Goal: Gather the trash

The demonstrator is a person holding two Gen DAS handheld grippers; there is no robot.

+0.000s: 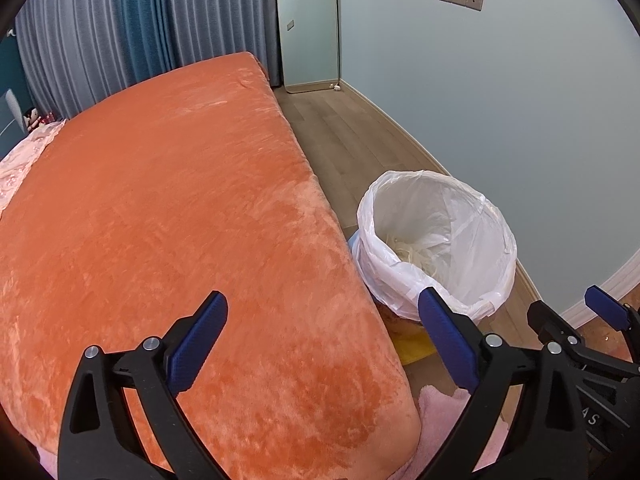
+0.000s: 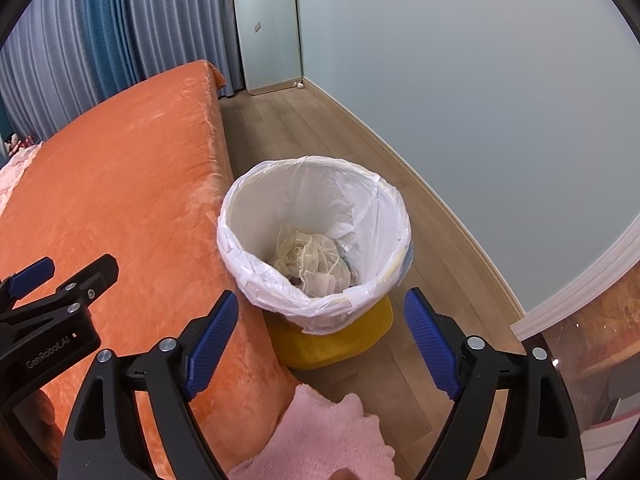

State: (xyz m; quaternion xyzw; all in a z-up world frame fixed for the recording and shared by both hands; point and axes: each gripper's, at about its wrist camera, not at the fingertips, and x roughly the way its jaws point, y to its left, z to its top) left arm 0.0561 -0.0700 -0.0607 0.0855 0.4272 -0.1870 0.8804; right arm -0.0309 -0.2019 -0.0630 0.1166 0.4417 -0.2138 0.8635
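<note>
A trash bin (image 2: 256, 216) lined with a white plastic bag stands on the wooden floor beside the orange bed (image 2: 120, 184). Crumpled cream netting and paper trash (image 2: 312, 260) lie in its bottom. The bin also shows in the left wrist view (image 1: 492, 280), right of the bed (image 1: 160, 220). My right gripper (image 2: 320, 332) is open and empty, just in front of and above the bin. My left gripper (image 1: 324, 336) is open and empty, over the bed's near corner. The right gripper (image 1: 580, 320) shows at the right in the left wrist view, and the left gripper (image 2: 64, 272) shows at the left in the right wrist view.
A yellow object (image 2: 340, 344) lies under the bin. A pink fluffy cloth (image 2: 320, 432) lies on the floor at the bed's near corner. A pink cloth (image 1: 24, 160) lies at the bed's far left. A mirror (image 2: 268, 28) leans in the corner by curtains (image 1: 140, 20).
</note>
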